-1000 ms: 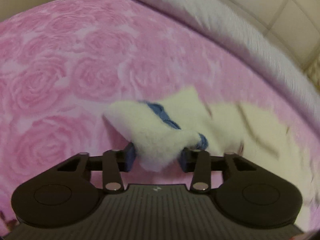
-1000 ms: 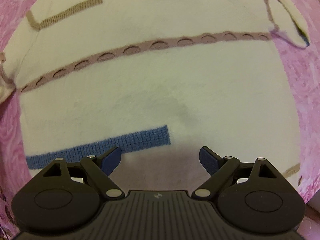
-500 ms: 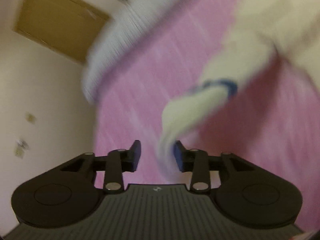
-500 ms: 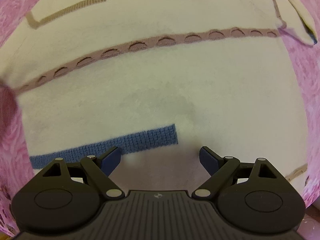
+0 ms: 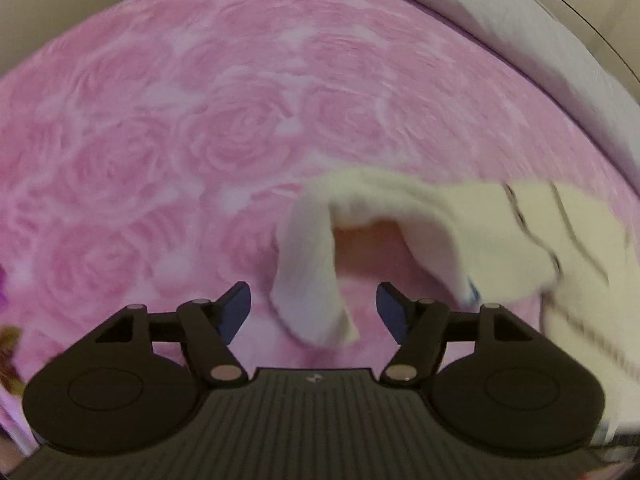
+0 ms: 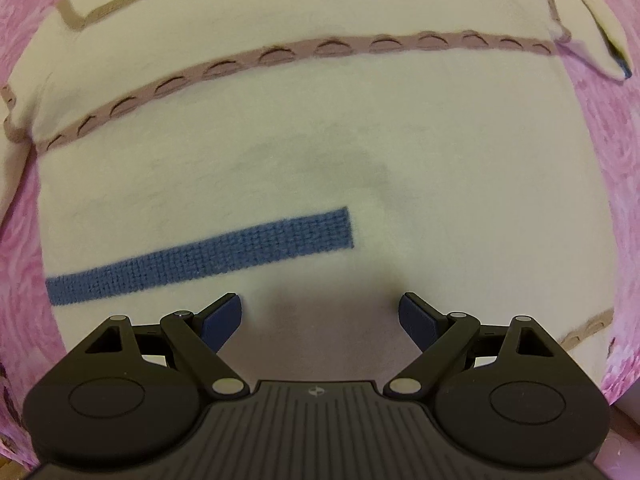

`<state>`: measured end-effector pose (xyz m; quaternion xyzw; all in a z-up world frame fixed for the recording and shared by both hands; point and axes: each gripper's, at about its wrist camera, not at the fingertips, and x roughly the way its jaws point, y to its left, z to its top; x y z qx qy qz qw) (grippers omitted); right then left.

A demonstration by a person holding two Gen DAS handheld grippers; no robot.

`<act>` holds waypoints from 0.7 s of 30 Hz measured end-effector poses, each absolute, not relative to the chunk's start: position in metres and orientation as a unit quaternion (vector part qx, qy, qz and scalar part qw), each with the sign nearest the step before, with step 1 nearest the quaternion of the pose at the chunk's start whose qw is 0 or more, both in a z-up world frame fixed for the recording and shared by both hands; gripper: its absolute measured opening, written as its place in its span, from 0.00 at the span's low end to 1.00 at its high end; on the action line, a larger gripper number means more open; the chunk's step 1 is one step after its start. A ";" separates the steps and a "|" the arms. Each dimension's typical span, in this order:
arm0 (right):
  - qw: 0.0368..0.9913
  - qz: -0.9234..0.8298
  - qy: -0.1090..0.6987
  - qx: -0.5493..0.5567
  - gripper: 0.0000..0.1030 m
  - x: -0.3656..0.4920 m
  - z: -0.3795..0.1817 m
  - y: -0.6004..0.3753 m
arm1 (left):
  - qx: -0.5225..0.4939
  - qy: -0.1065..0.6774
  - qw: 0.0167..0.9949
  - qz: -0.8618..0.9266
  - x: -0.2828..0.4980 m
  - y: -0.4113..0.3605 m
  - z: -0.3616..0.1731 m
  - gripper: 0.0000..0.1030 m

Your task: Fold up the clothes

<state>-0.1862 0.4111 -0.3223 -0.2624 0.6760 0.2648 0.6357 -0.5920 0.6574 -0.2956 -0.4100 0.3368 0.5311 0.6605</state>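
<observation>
A cream knitted sweater (image 6: 320, 128) with a tan scalloped band and a blue stripe (image 6: 200, 252) lies spread flat on the pink rose blanket (image 5: 200, 120). In the left wrist view its cream sleeve (image 5: 312, 264) arches up and droops between the jaws of my left gripper (image 5: 312, 308), which are opening; the pads stand clear of the cloth on both sides. My right gripper (image 6: 320, 316) points straight down over the sweater's body, open, with nothing between its fingers.
The pink blanket surrounds the sweater on all sides. A grey-white bed edge (image 5: 520, 40) runs along the top right of the left wrist view, with pale wall beyond it. The sweater's other sleeve (image 6: 592, 28) lies at the top right in the right wrist view.
My left gripper held the sleeve end shut, swung it quickly across, and its jaws have now spread apart, letting the sleeve go. The right gripper stayed put above the sweater.
</observation>
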 end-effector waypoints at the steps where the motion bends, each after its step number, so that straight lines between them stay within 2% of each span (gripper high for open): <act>1: 0.636 0.265 0.675 -0.262 0.86 -0.188 -0.322 0.412 | -0.417 0.333 0.660 0.529 -0.593 0.662 -0.299 0.18; 2: 0.637 0.267 0.674 -0.263 0.86 -0.189 -0.321 0.413 | -0.423 0.329 0.660 0.527 -0.593 0.667 -0.302 0.12; 4: 0.638 0.271 0.671 -0.264 0.86 -0.192 -0.319 0.414 | -0.368 0.331 0.688 0.531 -0.590 0.669 -0.288 0.11; 8: 0.645 0.263 0.669 -0.259 0.86 -0.192 -0.316 0.409 | 0.012 0.391 0.733 0.556 -0.571 0.629 -0.249 0.12; 9: 0.646 0.258 0.671 -0.258 0.86 -0.192 -0.316 0.407 | 0.082 0.405 0.723 0.554 -0.573 0.622 -0.250 0.16; 10: 0.647 0.253 0.673 -0.255 0.86 -0.193 -0.317 0.405 | 0.133 0.431 0.709 0.542 -0.577 0.617 -0.258 0.25; 11: 0.646 0.250 0.675 -0.254 0.86 -0.194 -0.318 0.404 | 0.162 0.472 0.689 0.526 -0.583 0.614 -0.273 0.30; 14: 0.646 0.249 0.677 -0.250 0.86 -0.198 -0.317 0.402 | 0.157 0.628 0.583 0.491 -0.606 0.616 -0.326 0.31; 15: 0.646 0.250 0.677 -0.249 0.86 -0.199 -0.316 0.401 | 0.131 0.652 0.559 0.495 -0.613 0.617 -0.333 0.31; 16: 0.646 0.251 0.677 -0.247 0.86 -0.201 -0.315 0.400 | 0.094 0.647 0.560 0.509 -0.617 0.616 -0.327 0.31; 18: 0.648 0.253 0.675 -0.245 0.86 -0.202 -0.312 0.397 | 0.021 0.585 0.608 0.536 -0.614 0.614 -0.297 0.31; 20: 0.652 0.251 0.673 -0.240 0.86 -0.200 -0.310 0.392 | -0.031 0.515 0.668 0.536 -0.599 0.612 -0.272 0.34; 21: 0.655 0.250 0.673 -0.237 0.86 -0.199 -0.310 0.389 | -0.037 0.503 0.683 0.529 -0.589 0.614 -0.271 0.39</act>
